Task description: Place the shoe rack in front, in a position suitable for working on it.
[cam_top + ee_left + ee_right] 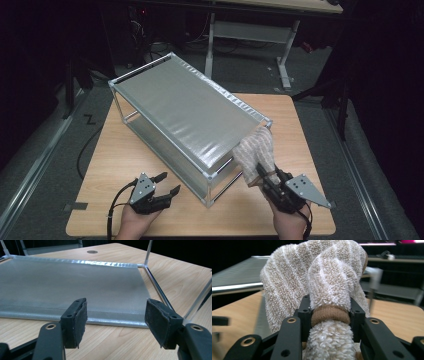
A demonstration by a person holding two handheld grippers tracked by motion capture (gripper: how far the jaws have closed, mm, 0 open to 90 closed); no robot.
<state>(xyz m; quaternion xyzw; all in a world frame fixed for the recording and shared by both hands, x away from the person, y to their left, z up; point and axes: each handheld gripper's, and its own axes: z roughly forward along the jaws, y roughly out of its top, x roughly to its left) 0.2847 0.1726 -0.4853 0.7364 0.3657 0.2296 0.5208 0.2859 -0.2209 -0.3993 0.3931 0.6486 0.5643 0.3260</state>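
Clamping a beige striped towel (329,290) at its brown band, the right gripper (268,176) meets the two-tier shelf rack (185,107) straight ahead; the left gripper (168,183) rests open beside the rack's lower shelf (70,287).

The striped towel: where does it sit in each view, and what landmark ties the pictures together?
High view: the striped towel is right of centre, at the rack's near right corner, held in the right gripper.
Left gripper view: not in it.
Right gripper view: centre, bunched between the jaws.
Shared landmark: the silver shelf rack.
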